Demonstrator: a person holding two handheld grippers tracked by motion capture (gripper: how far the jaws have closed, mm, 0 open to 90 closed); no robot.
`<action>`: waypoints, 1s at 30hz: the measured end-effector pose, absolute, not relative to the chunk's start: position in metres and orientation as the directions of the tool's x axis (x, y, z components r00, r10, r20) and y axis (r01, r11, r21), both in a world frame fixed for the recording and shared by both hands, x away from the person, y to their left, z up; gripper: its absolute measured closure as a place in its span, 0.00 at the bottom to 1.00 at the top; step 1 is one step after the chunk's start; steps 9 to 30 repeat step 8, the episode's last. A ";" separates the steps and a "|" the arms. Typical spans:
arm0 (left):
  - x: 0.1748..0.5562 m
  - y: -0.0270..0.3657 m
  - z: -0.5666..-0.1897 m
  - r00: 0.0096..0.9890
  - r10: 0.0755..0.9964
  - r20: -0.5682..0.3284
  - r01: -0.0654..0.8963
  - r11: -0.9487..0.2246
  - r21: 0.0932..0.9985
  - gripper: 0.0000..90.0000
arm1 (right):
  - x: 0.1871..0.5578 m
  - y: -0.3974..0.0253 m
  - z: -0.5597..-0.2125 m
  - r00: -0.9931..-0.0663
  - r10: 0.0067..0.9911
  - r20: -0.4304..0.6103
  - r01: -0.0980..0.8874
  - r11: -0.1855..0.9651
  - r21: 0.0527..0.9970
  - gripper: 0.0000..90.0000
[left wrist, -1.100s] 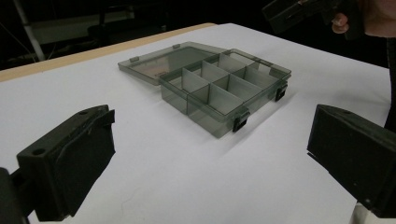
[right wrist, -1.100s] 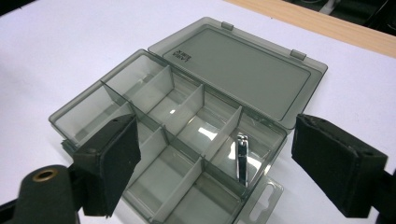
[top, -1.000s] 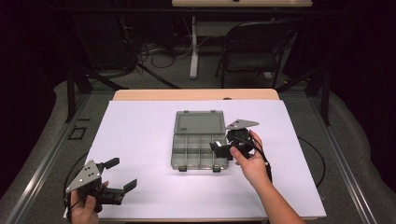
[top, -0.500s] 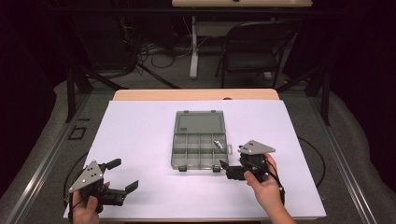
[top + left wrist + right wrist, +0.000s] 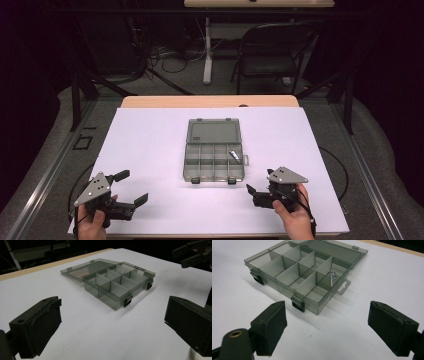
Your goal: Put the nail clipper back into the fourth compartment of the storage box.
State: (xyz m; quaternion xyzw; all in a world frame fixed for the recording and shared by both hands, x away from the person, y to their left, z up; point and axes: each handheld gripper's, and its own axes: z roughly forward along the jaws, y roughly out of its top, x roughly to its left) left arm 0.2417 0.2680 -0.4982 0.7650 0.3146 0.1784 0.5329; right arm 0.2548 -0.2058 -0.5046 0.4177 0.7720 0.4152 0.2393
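Observation:
A grey see-through compartment box (image 5: 214,160) lies mid-table with its lid (image 5: 214,132) folded flat behind it. A small metal part (image 5: 233,155) rests in the far right compartment, and it also glints in the right gripper view (image 5: 332,275). My left gripper (image 5: 132,187) is held at the front left, open and empty, well short of the box (image 5: 117,283). At the front right is my right gripper (image 5: 251,195), also open and empty, its jaws aimed at the box's latched front corner (image 5: 297,303). The right gripper also appears far off in the left gripper view (image 5: 193,252).
A white sheet (image 5: 150,145) covers the table, with a strip of wooden edge (image 5: 210,101) at the far side. A dark chair (image 5: 272,55) and floor cables stand beyond the table. Bare white surface lies all around the box.
My right gripper has drawn back from the box's right side to the front right of the table, jaws apart. The small metal part now lies uncovered in its compartment. The left gripper barely moved.

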 end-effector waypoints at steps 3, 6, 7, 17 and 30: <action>0.242 0.268 -0.499 0.741 0.669 -0.066 0.294 -0.233 0.927 0.01 | 0.251 -0.208 -0.509 -0.541 0.841 -0.033 0.438 0.315 0.842 0.17; 0.242 0.269 -0.500 0.739 0.671 -0.064 0.295 -0.237 0.926 0.01 | 0.250 -0.211 -0.514 -0.538 0.843 -0.032 0.443 0.315 0.840 0.17; 0.243 0.269 -0.500 0.734 0.676 -0.060 0.296 -0.239 0.925 0.01 | 0.250 -0.212 -0.515 -0.535 0.844 -0.035 0.440 0.314 0.841 0.17; 0.244 0.270 -0.501 0.734 0.676 -0.060 0.299 -0.242 0.923 0.01 | 0.250 -0.213 -0.515 -0.529 0.848 -0.039 0.442 0.315 0.840 0.17; 0.244 0.270 -0.501 0.734 0.676 -0.060 0.299 -0.242 0.923 0.01 | 0.250 -0.213 -0.515 -0.529 0.848 -0.039 0.442 0.315 0.840 0.17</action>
